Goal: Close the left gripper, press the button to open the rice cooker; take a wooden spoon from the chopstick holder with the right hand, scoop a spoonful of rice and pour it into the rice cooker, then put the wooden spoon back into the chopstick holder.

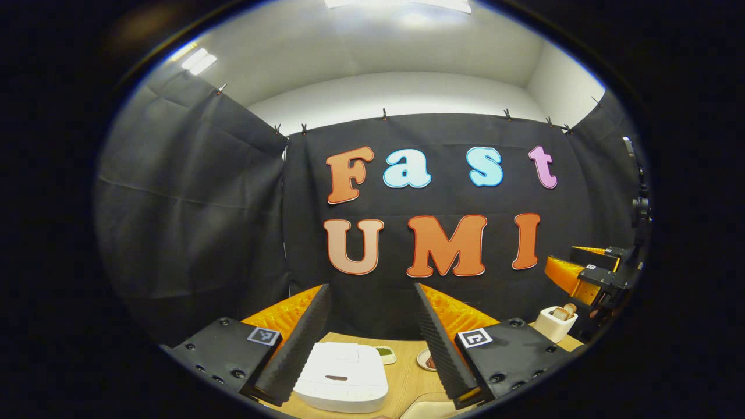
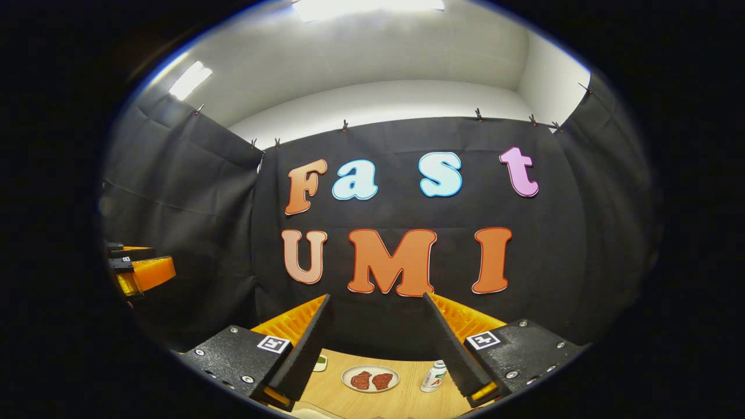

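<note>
Rice cooker sits on the wooden table low in the left gripper view, white, lid down, a small dark mark on top. It lies between and below the left gripper's 2 fingers, nearer the left one, not touched. Jaws apart, nothing between them, held up above the table and aimed at the black cloth wall. Just behind the cooker is a small white dish with something green in it, and a plate partly hidden by the right finger. Chopstick holder, white, stands at the table's far right, with wooden spoon ends poking out of its top. Above and right of it the right gripper shows farther off, fingers spread, empty. In the right gripper view the right gripper is also wide apart and empty, up off the table, facing the wall. Below between its fingers: plate with 2 reddish pieces on it, small white bottle just beside the right finger, green dish by the left finger. The left gripper shows at the far left edge; its jaw state there I cannot tell.
</note>
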{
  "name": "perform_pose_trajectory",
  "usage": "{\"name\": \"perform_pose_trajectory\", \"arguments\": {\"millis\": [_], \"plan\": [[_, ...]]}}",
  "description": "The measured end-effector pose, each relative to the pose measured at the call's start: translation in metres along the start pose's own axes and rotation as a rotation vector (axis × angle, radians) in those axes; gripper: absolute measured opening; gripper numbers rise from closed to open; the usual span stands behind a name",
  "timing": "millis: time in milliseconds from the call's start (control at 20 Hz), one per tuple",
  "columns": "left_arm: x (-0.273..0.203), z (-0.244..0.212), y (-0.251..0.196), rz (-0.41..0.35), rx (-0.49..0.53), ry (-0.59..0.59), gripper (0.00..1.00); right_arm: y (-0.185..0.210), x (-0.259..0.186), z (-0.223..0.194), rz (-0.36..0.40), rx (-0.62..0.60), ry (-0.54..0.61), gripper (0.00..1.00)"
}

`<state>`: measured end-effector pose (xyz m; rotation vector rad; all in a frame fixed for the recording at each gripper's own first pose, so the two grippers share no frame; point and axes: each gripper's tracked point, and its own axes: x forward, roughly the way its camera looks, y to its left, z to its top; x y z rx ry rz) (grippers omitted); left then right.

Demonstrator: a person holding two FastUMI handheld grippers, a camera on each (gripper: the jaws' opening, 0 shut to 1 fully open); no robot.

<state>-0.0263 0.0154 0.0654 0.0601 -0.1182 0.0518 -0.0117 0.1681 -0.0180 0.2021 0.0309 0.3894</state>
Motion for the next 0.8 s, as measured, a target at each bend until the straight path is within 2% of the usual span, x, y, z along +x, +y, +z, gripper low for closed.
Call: {"name": "perform_pose_trajectory", "arguments": {"millis": [50,100,150,200,250,300,350,400,450,500,550,600,650,800], "plan": [[-0.0007,0.0008,-0.0004,-0.006,0.001,-0.002,0.99,-0.0010,-0.0008,0.0004,-0.003,-0.001,-0.001,0.95],[-0.0010,-0.0003,-0.0034,-0.014,0.000,-0.003,0.95,-0.0023,-0.0019,0.0001,-0.010,-0.005,0.000,0.95],[0.0000,-0.0008,-0.0047,-0.018,0.000,-0.001,0.99,-0.0039,-0.0033,0.0007,-0.016,-0.009,0.000,0.95],[0.0003,-0.0014,-0.0050,-0.021,0.000,0.000,0.99,-0.0050,-0.0025,0.0010,-0.021,-0.010,0.000,0.95],[0.0000,-0.0025,-0.0050,-0.025,-0.002,0.002,0.95,-0.0049,-0.0028,0.0013,-0.025,-0.008,0.001,0.95],[0.0003,-0.0025,-0.0058,-0.030,-0.007,0.004,0.99,-0.0060,-0.0051,0.0030,-0.027,-0.006,0.000,0.94],[0.0009,-0.0012,-0.0076,-0.037,-0.013,0.003,0.99,-0.0068,-0.0049,0.0047,-0.033,-0.008,-0.003,0.94],[0.0026,0.0003,-0.0081,-0.040,-0.016,0.001,0.95,-0.0073,-0.0049,0.0053,-0.036,-0.011,-0.006,0.94],[0.0026,0.0007,-0.0069,-0.041,-0.015,-0.003,0.95,-0.0074,-0.0036,0.0065,-0.039,-0.015,-0.007,0.95],[0.0026,0.0026,-0.0067,-0.042,-0.014,-0.007,0.99,-0.0072,-0.0043,0.0068,-0.040,-0.018,-0.006,0.94],[0.0039,0.0027,-0.0070,-0.045,-0.012,-0.011,0.99,-0.0068,-0.0056,0.0059,-0.041,-0.020,-0.005,0.95],[0.0039,0.0040,-0.0072,-0.048,-0.010,-0.015,0.99,-0.0067,-0.0061,0.0074,-0.044,-0.021,-0.004,1.00],[0.0044,0.0038,-0.0074,-0.050,-0.008,-0.015,0.95,-0.0058,-0.0066,0.0078,-0.044,-0.021,-0.004,1.00],[0.0061,0.0031,-0.0097,-0.056,-0.008,-0.014,0.95,-0.0038,-0.0066,0.0081,-0.048,-0.024,-0.007,1.00]]}}
